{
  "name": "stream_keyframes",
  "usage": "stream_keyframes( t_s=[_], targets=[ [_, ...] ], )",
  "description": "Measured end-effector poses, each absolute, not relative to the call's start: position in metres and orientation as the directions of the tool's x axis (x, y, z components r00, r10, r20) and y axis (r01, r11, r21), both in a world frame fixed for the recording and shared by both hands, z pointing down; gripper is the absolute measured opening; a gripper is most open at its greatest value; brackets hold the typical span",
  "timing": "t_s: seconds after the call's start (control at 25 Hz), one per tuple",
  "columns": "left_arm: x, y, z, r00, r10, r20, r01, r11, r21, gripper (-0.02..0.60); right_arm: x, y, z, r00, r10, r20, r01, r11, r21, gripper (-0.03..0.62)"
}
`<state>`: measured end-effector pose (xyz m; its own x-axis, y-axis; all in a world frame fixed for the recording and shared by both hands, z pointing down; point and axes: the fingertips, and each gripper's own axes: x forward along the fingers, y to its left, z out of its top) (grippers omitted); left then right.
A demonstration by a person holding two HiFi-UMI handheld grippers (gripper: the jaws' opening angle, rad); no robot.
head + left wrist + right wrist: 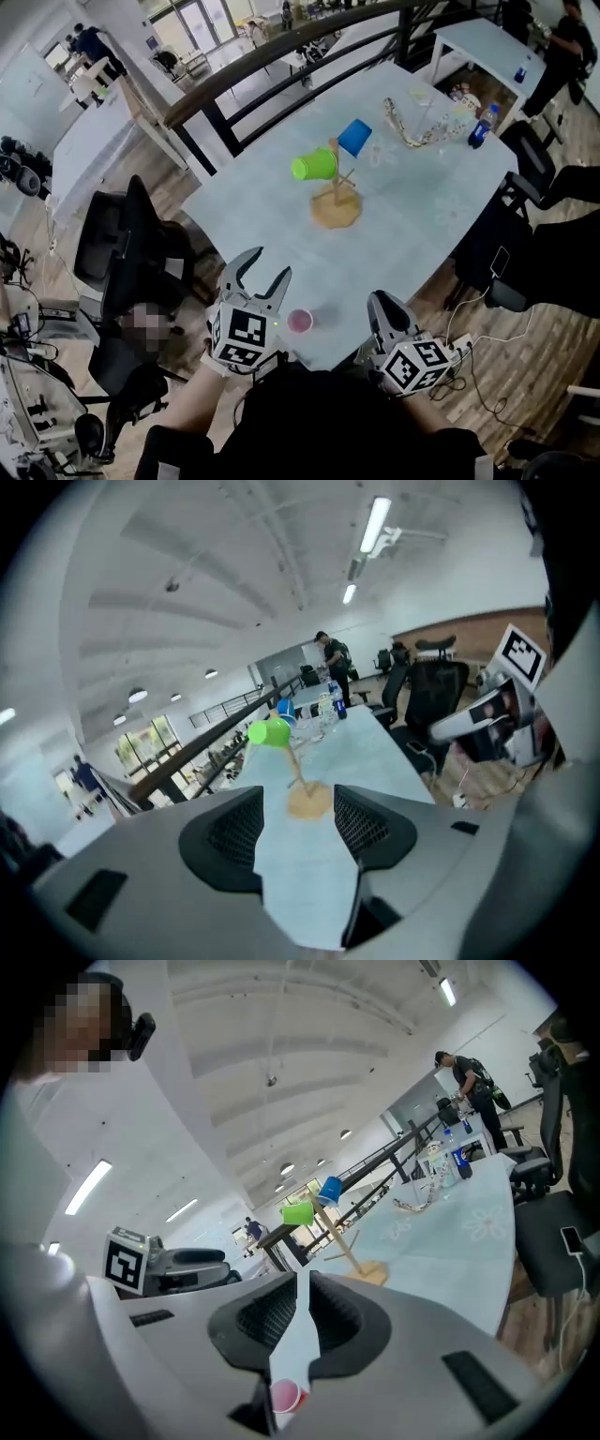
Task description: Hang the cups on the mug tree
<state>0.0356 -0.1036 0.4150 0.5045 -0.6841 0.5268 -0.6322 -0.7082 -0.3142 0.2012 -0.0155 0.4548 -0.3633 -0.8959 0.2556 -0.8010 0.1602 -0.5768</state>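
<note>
Bare desk lies open between the near edge and the central mug tree. A pink cup stands at the near edge. A bottle and a cord crowd the far right corner.

Shows just a sliver of pink cup under the fingers in the right gripper view. Hides most of the blue cup behind the green cup in the left gripper view. Leaves clutter far along the table too small to tell.
</note>
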Motion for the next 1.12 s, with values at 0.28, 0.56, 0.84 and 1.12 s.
stream_keyframes(
  t_s=[0.28, 0.56, 0.84, 1.12],
  targets=[
    [0.028, -0.058, 0.433, 0.701, -0.56, 0.443, -0.674, -0.722, 0.155, 0.229, 0.173, -0.034, 0.434, -0.385, -0.891, 0.242, -0.808, 0.199, -0.554, 0.061],
    [0.021, -0.046, 0.417, 0.735, -0.591, 0.332, -0.671, -0.705, 0.229, 0.187, 0.139, -0.04, 0.419, -0.411, -0.877, 0.25, -0.844, 0.262, -0.469, 0.061],
    [0.017, -0.046, 0.416, 0.792, -0.558, 0.25, -0.611, -0.719, 0.331, 0.039, 0.117, -0.04, 0.415, -0.41, -0.87, 0.273, -0.872, 0.286, -0.397, 0.061],
    [0.013, -0.049, 0.426, 0.816, -0.522, 0.248, -0.578, -0.722, 0.38, 0.032, 0.106, -0.043, 0.414, -0.389, -0.873, 0.295, -0.889, 0.272, -0.369, 0.061]
  ],
)
